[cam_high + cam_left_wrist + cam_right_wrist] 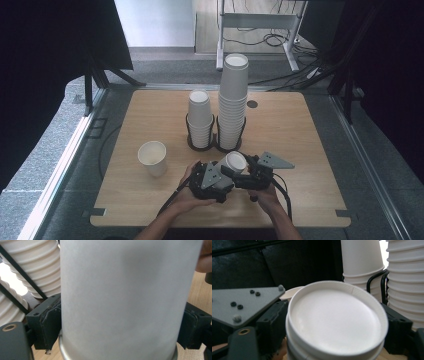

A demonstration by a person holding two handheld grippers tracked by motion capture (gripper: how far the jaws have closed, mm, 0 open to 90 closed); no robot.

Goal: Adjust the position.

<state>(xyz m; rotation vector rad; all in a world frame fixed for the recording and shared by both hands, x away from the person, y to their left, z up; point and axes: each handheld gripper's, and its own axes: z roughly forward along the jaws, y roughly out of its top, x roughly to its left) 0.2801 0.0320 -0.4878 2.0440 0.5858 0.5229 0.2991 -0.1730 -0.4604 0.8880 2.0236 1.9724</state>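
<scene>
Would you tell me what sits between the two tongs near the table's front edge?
A white paper cup, bottom up, sits between the left tongs and the right tongs in the high view; both gripper views show jaws on either side of it.

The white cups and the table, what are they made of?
The cups look like matte white paper: each has a thin rolled rim, and a side seam shows on the one both grippers are holding. The table looks like pale wood, since grain shows, though it could be a printed laminate.

two stacks of paper cups in black wire holders, one loose cup near left, another cup between two grippers.
</scene>
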